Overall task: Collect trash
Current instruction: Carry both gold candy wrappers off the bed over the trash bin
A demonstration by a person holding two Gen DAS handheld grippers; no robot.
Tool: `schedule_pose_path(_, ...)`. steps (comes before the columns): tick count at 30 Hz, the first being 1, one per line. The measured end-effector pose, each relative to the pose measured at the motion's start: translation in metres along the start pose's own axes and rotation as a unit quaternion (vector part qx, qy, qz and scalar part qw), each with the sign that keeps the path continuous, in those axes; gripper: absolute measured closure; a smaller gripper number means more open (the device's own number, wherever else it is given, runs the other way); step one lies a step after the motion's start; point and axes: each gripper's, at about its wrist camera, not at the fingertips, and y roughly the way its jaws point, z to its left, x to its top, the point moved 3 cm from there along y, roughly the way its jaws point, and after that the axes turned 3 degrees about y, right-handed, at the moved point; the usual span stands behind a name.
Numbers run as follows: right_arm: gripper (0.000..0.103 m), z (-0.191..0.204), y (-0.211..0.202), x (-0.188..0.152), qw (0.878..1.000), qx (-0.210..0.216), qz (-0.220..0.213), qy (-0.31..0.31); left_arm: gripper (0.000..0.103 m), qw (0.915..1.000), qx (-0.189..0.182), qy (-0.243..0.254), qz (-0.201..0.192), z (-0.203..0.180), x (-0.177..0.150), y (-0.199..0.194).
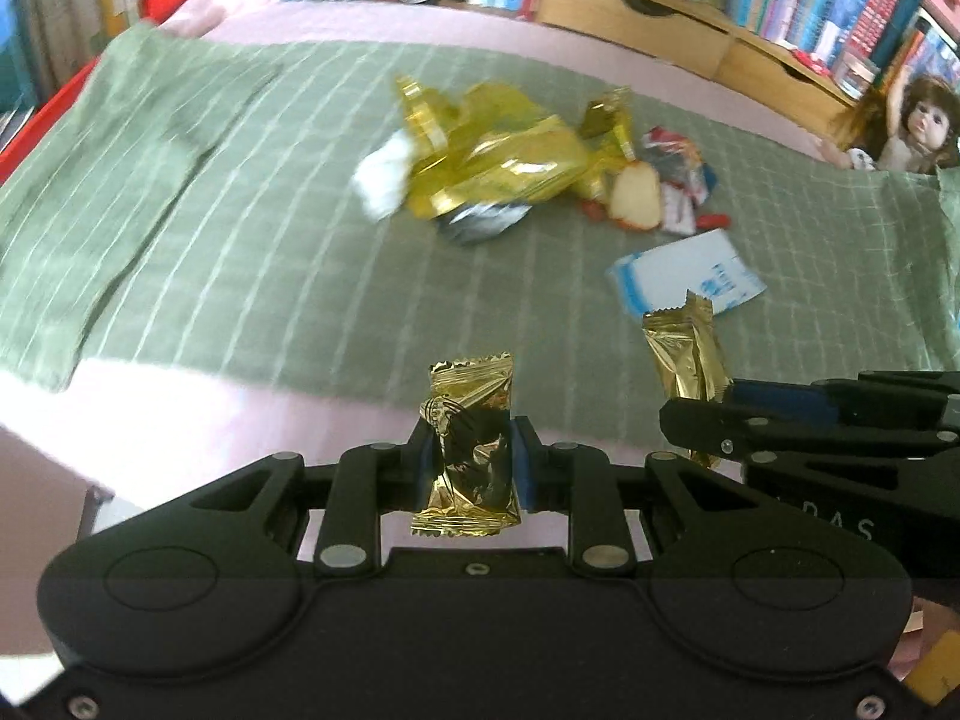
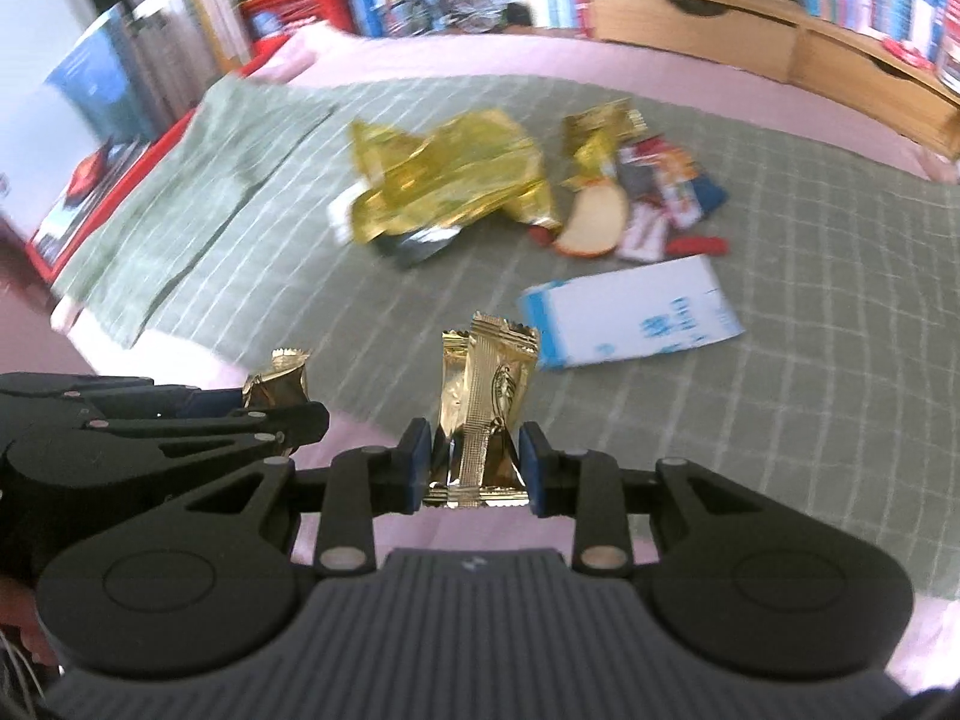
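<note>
Two grippers, each pinching a gold wrapper
Left gripper [image 1: 471, 450] and right gripper [image 2: 477, 459] clamp gold wrappers [image 1: 468, 420] [image 2: 486, 396] above a green checked cloth [image 1: 240, 210].

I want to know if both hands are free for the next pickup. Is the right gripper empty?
No, the right gripper is shut on a gold wrapper, clamped upright between its blue pads.
</note>
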Motion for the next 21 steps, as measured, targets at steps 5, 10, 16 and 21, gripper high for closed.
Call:
schedule_pose_path(5, 0.067, 0.03, -0.001, -0.021, 0.999, 0.009, 0.017, -0.027, 0.079, 0.9996, 0.008, -0.025, 0.006, 0.028, -0.035, -0.011)
schedule_pose_path(10, 0.067, 0.06, 0.001, -0.046, 0.998, 0.017, 0.036, -0.05, 0.079, 0.9984, 0.019, -0.051, 0.018, 0.057, -0.071, -0.017)
schedule_pose_path(16, 0.067, 0.091, 0.008, -0.075, 0.995, 0.031, 0.059, -0.067, 0.079, 0.9962, 0.03, -0.072, 0.038, 0.087, -0.112, -0.023)
schedule_pose_path(21, 0.067, 0.112, 0.019, -0.096, 0.993, 0.04, 0.079, -0.076, 0.079, 0.994, 0.037, -0.087, 0.055, 0.107, -0.144, -0.023)
